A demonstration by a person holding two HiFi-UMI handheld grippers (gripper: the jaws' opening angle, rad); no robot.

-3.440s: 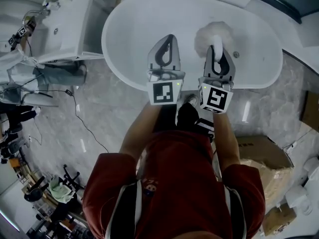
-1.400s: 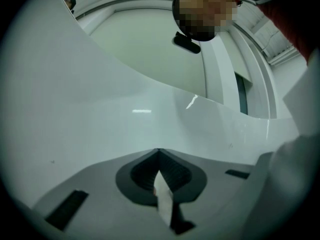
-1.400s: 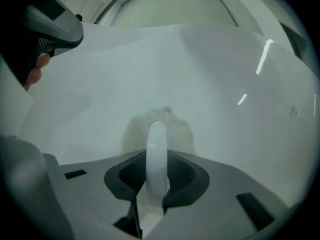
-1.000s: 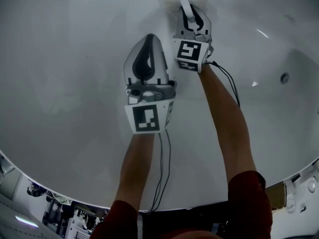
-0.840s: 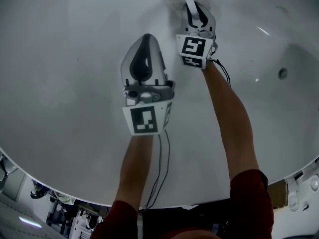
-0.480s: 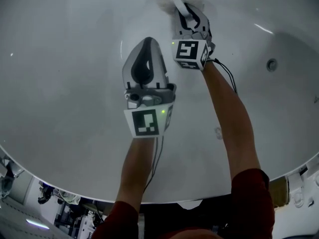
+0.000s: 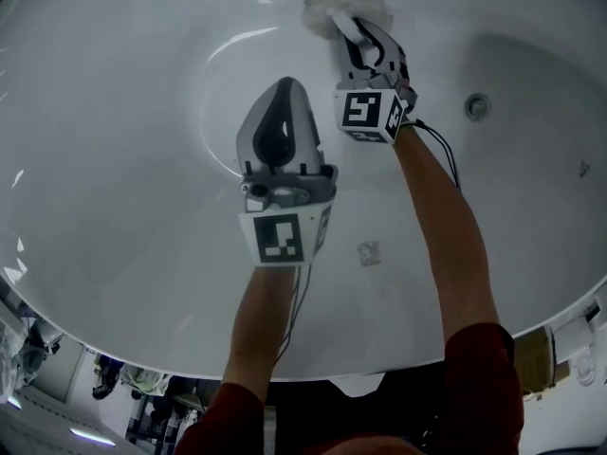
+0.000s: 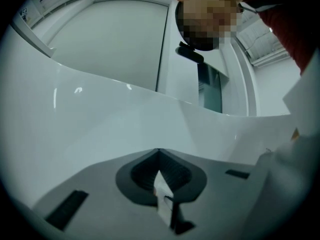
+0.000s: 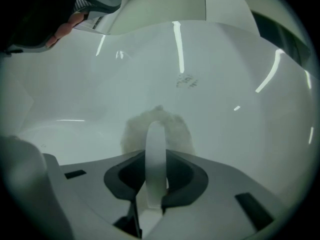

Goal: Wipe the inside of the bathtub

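- Firstly, both arms reach down into the white bathtub (image 7: 114,159), and each hand carries one tool.
- The right tool (image 7: 358,34) is the further one, near the top of the head view. Its jaws are closed on the white handle (image 9: 155,149) of a fluffy wiper (image 7: 327,6).
- In the right gripper view the handle stands upright between the two jaws, and the fluffy head (image 9: 157,126) lies flat against the curved wall of the tub, just past the jaw tips.
- A faint grey smudge (image 9: 186,81) shows on the tub wall above the wiper, apart from it.
- The left tool (image 7: 285,88) hovers beside the right one, on its left and nearer to the person. Its jaws are pressed together tip to tip, with nothing between them, as the left gripper view shows (image 8: 159,156).
- Whether the left tool touches the tub surface, I cannot tell.
- A round fitting (image 7: 477,106) sits in the tub wall to the right of the right tool, well apart from the wiper.
- A small mark (image 7: 369,252) lies on the tub bottom between the two forearms.
- A thin cable (image 7: 446,150) runs along the right forearm.
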